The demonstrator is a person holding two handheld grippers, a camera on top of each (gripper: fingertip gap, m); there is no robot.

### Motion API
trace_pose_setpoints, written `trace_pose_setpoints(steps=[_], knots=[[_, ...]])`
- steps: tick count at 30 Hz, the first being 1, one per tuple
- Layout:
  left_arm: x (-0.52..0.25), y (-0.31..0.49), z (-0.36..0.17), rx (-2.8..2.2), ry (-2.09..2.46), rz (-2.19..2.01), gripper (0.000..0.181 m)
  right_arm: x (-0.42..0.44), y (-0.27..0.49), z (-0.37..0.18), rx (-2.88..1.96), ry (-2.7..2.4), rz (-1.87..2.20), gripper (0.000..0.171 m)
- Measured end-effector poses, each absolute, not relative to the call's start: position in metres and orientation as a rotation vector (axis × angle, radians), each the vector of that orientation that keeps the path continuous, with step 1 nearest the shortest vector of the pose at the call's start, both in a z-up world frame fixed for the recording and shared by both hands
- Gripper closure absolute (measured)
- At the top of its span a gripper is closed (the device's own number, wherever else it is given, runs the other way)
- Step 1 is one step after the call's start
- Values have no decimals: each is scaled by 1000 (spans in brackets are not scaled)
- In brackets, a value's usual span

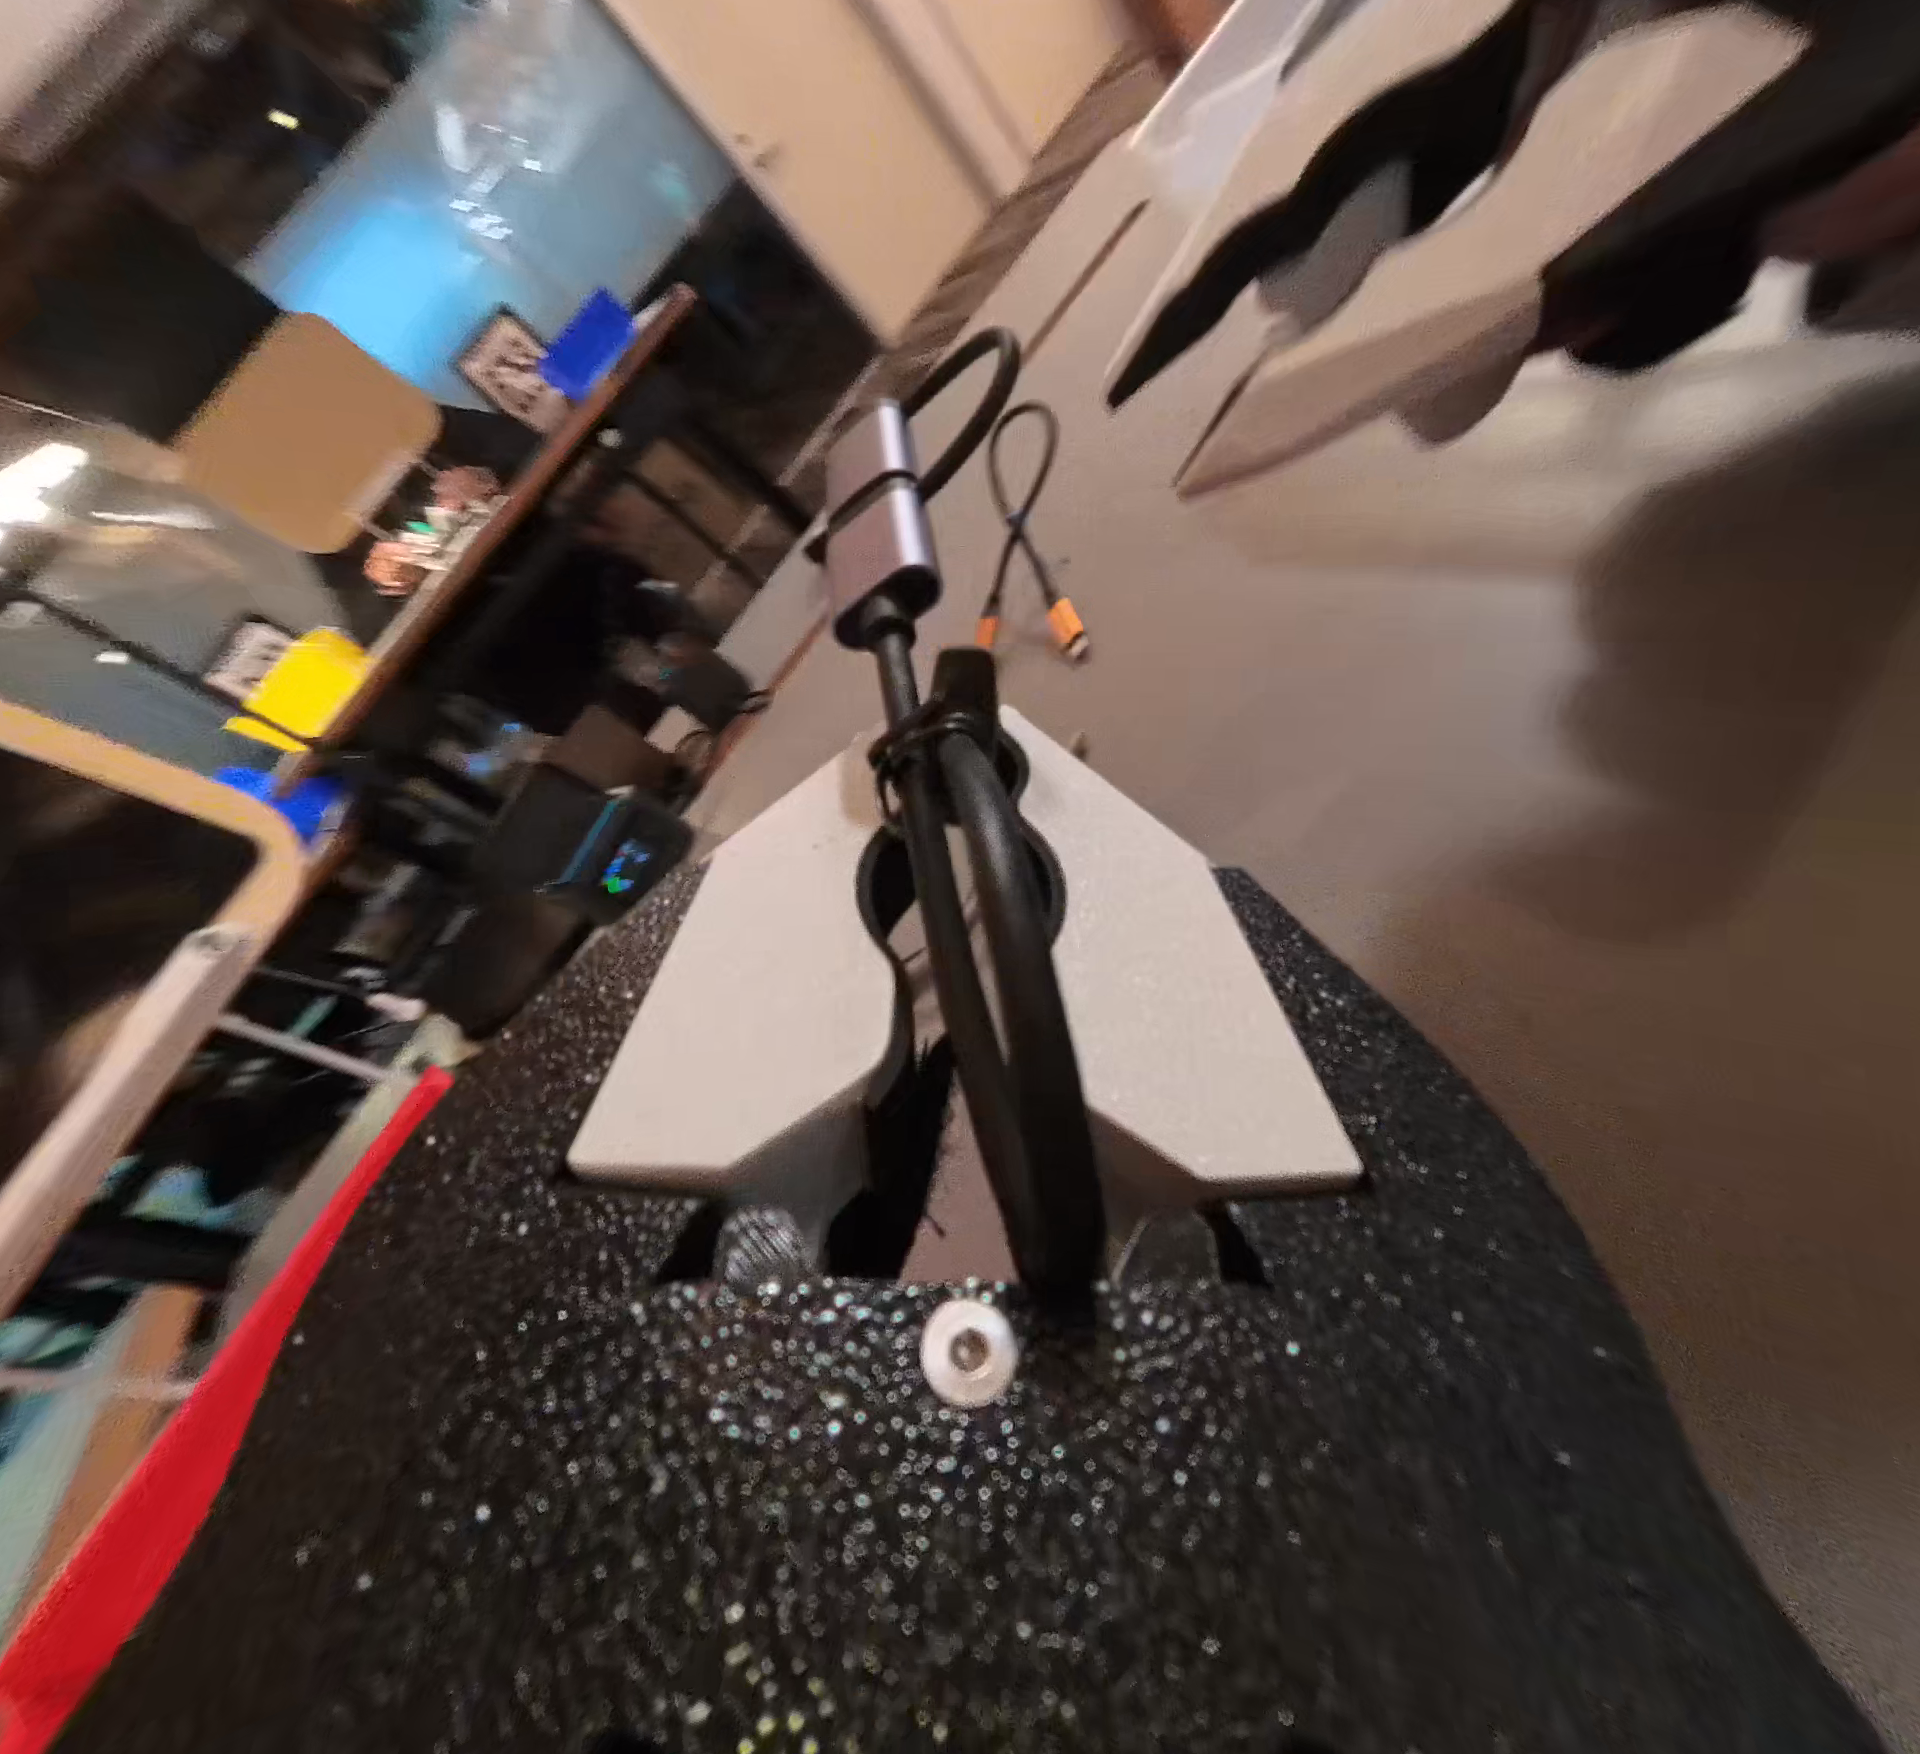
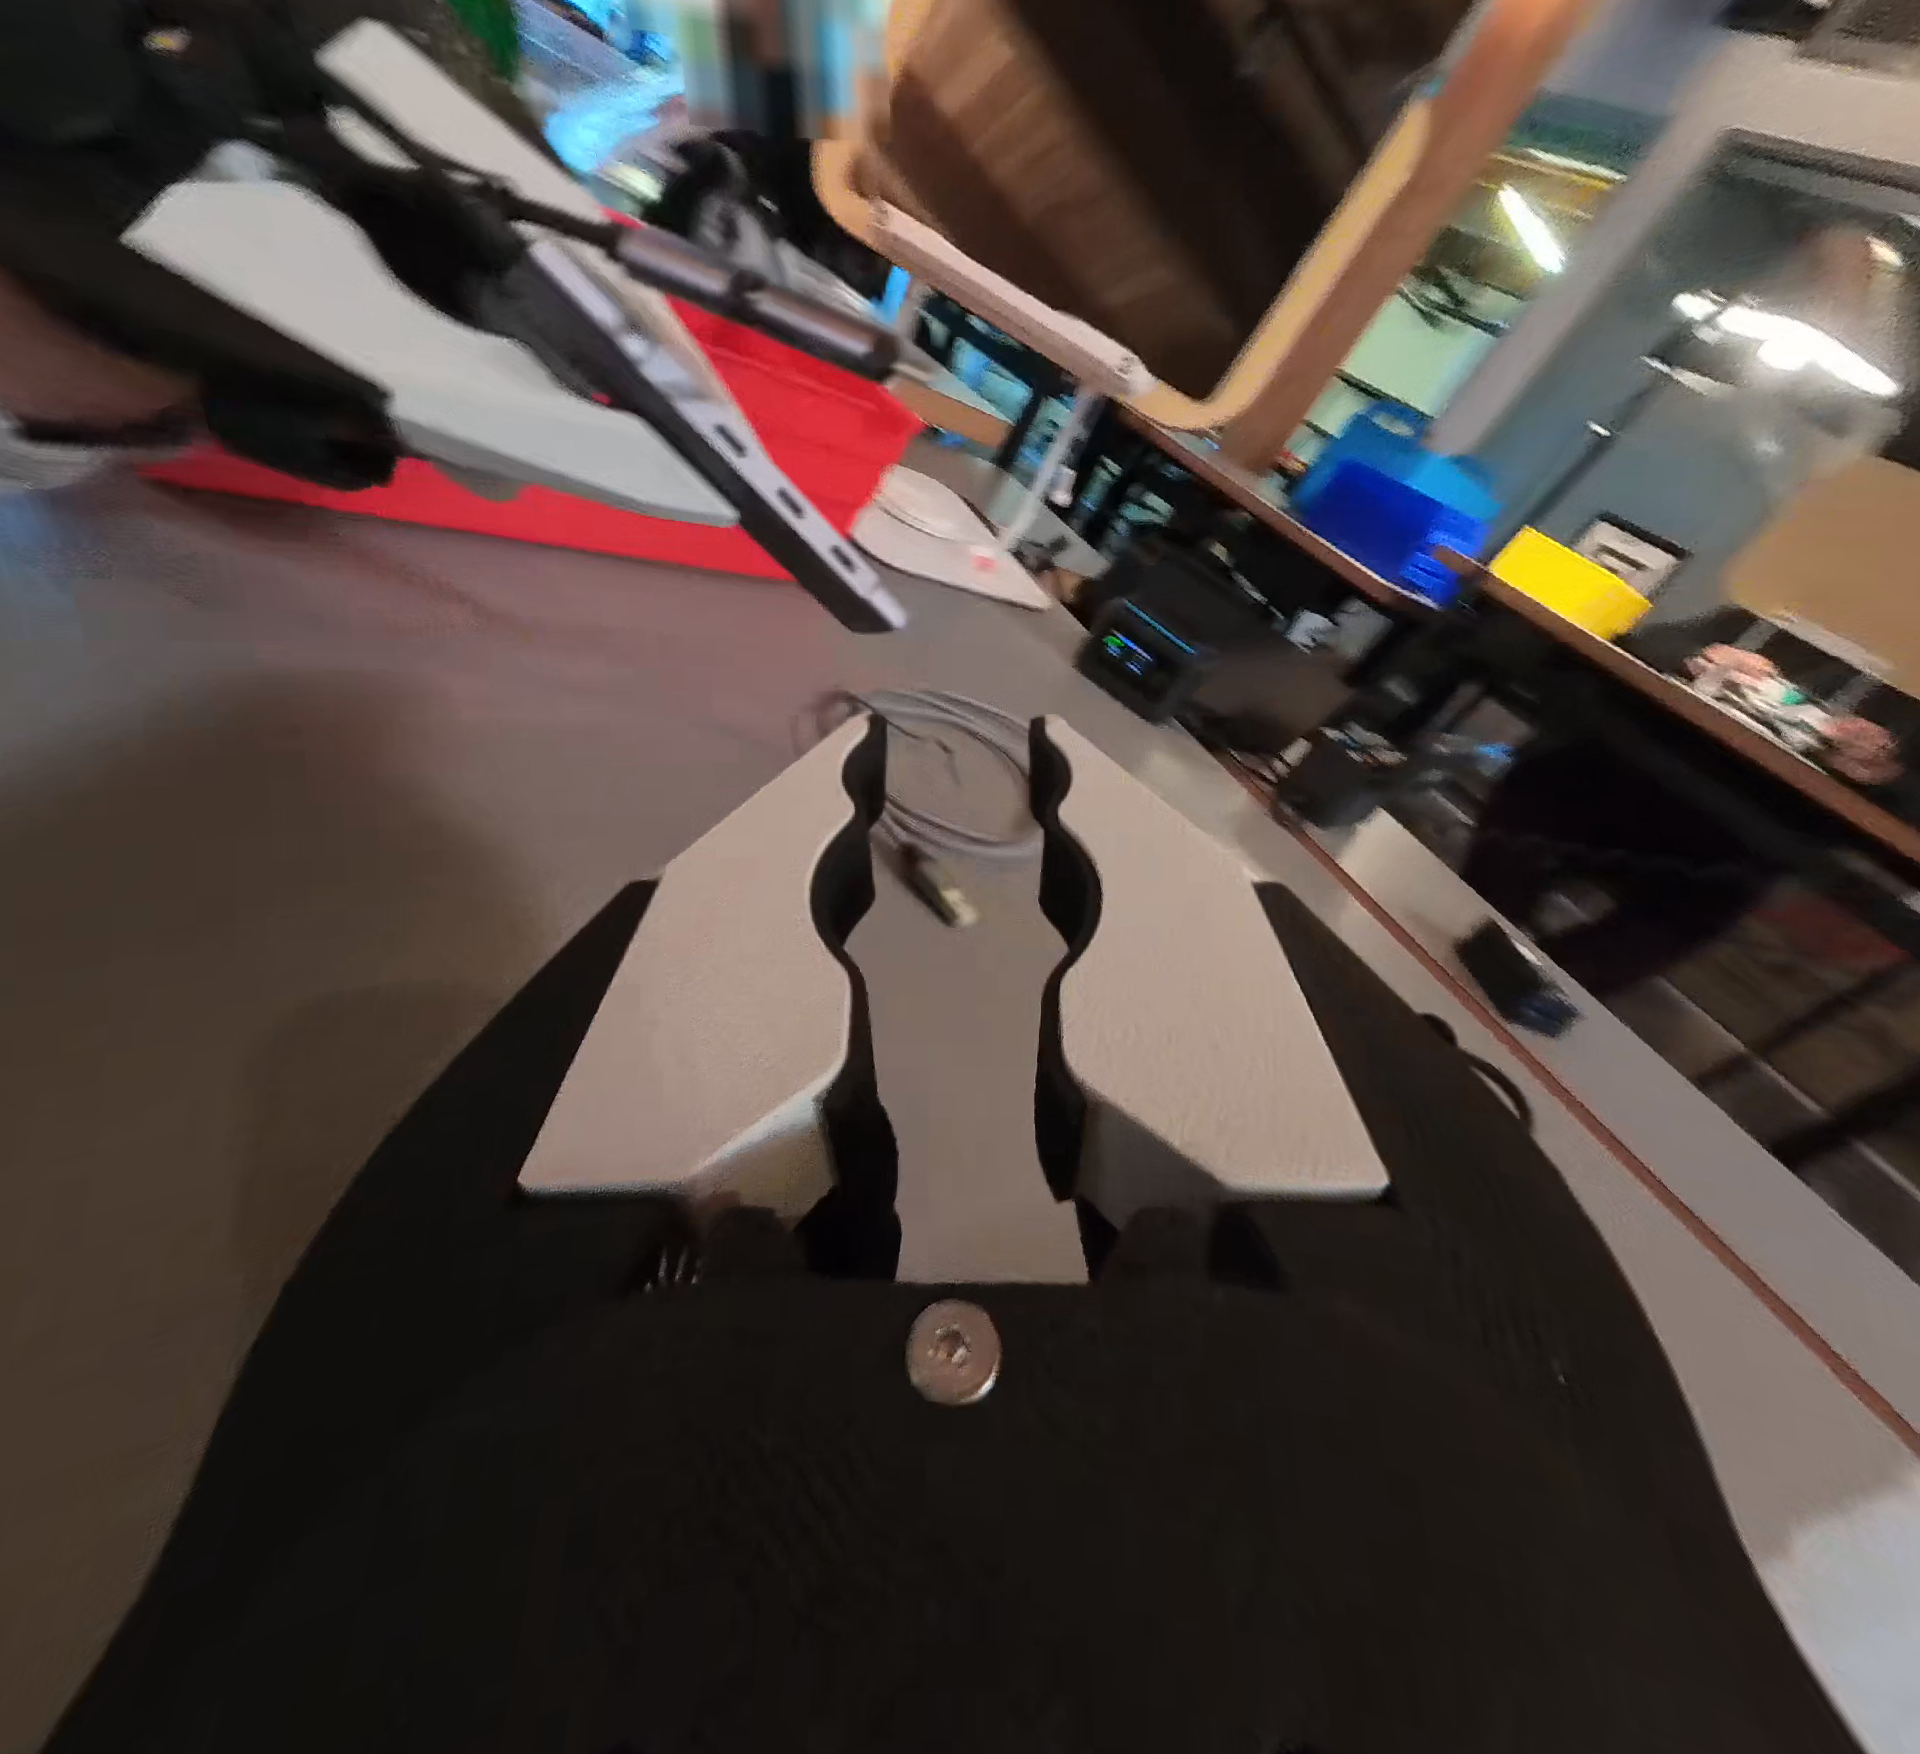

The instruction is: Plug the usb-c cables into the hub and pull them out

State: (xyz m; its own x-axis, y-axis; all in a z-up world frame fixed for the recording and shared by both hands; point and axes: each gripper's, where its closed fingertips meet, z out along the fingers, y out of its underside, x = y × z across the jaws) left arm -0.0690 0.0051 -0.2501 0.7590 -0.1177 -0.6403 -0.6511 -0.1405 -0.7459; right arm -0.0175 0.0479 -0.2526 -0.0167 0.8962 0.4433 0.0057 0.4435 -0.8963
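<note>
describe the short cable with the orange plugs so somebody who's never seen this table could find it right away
Start at the grey table and find the grey hub held up in the left gripper. Just beyond and right of it, the orange-plug cable lies flat in a narrow loop, its ends crossing. Its two orange connectors set it apart from the hub's all-black lead beside it.

Looks like a shared lab or maker workspace. Long grey bench (image 2: 312,665) up front, more wood-edged tables (image 2: 1621,634) behind with blue bins (image 2: 1382,499) and yellow bins (image 2: 1569,598). Glass partition wall (image 1: 488,177), cream cabinets (image 1: 831,42), small lit device screen (image 2: 1127,655), red mat (image 2: 810,437).
</note>
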Motion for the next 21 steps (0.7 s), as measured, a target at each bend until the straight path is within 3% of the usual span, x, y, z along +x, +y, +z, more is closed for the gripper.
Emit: trace_pose_setpoints(steps=[4, 7, 14, 19, 21], knots=[[-79, 19, -275, -1641, 626, 637, 174, -26, 68, -268, -989, -1407, 781, 144], [-88, 21, -282, -1665, 662, 726, 173, -40, 62, -248, -940, -1392, 751, 146], [-84, 16, -295, -1710, 680, 562, 174, -127, 96, -227, -1028, -1528, 610, 148], [-94, 12, -296, -1756, 622, 529, 175, -191, 136, -282, -1005, -1928, 326, 152], [-96, 11, -295, -1765, 591, 507, 175, -207, 153, -306, -972, -2114, 230, 161]])
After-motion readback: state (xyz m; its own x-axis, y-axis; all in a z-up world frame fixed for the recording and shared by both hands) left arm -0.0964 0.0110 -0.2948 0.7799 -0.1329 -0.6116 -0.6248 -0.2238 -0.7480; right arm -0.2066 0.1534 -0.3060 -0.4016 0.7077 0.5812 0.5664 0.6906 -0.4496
